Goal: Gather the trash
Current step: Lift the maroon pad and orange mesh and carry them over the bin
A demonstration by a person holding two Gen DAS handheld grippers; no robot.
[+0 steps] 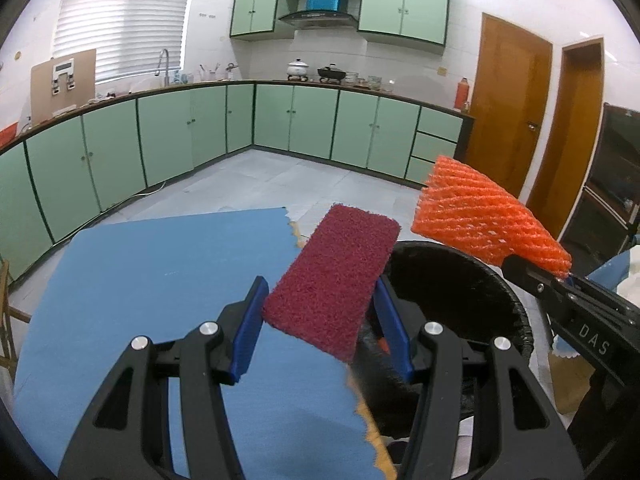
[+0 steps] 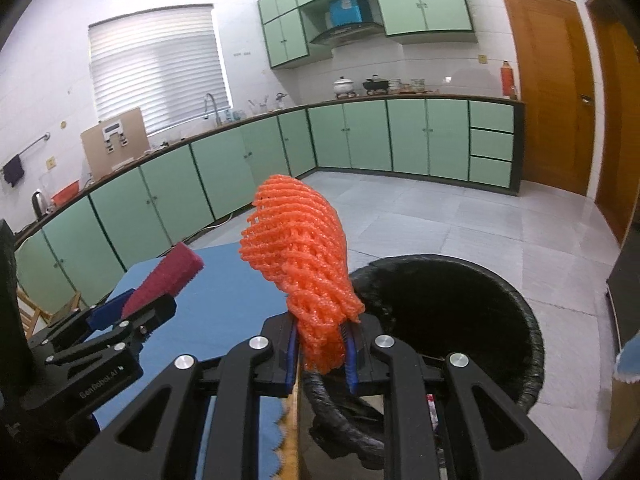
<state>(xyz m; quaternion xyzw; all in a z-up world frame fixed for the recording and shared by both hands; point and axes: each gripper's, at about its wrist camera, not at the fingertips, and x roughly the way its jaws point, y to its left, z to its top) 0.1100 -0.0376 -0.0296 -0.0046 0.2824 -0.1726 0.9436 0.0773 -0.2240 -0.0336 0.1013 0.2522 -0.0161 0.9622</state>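
Observation:
My left gripper (image 1: 320, 320) is shut on a dark red scouring pad (image 1: 334, 280), held above the table's right edge, next to the bin. The same pad (image 2: 168, 280) and left gripper (image 2: 132, 308) show at the left of the right wrist view. My right gripper (image 2: 320, 344) is shut on an orange foam net (image 2: 298, 252), which sticks up and forward over the near rim of the bin (image 2: 532, 344). That net (image 1: 488, 216) hangs over the bin's far side in the left wrist view. The bin (image 1: 516, 312) is round, lined with a black bag.
A blue cloth (image 1: 160, 280) covers the table to the left of the bin. Green kitchen cabinets (image 1: 312, 120) line the far walls, with a grey tiled floor (image 2: 460, 216) between. Wooden doors (image 1: 508, 100) stand at the right.

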